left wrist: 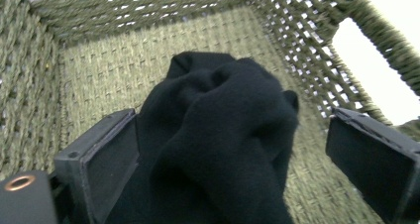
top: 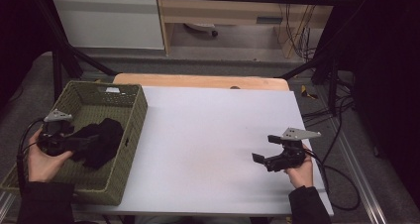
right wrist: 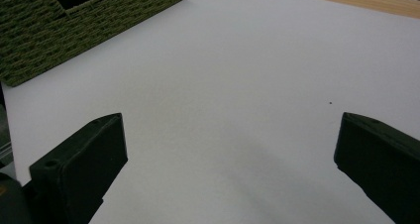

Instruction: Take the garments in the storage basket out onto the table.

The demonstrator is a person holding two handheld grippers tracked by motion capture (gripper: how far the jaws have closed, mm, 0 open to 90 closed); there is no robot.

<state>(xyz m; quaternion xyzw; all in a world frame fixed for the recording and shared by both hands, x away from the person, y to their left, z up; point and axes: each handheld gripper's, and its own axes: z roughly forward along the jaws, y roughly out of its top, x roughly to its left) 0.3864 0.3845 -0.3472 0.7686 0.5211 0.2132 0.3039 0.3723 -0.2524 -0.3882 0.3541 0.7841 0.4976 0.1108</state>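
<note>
The black cloth (left wrist: pixel 218 135) was found bunched on the floor of the woven basket (top: pixel 133 130), straddled by the left gripper (left wrist: pixel 233 159), jaws wide, no pad pressing yet. The right gripper (right wrist: pixel 230 174) was parked open over the white table (top: pixel 213 130), apparently kept clear.

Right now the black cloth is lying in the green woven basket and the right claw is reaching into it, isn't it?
Not quite: the left claw reaches into the basket, jaws either side of the black cloth, as the left gripper view shows. The right claw is above the white table.
</note>
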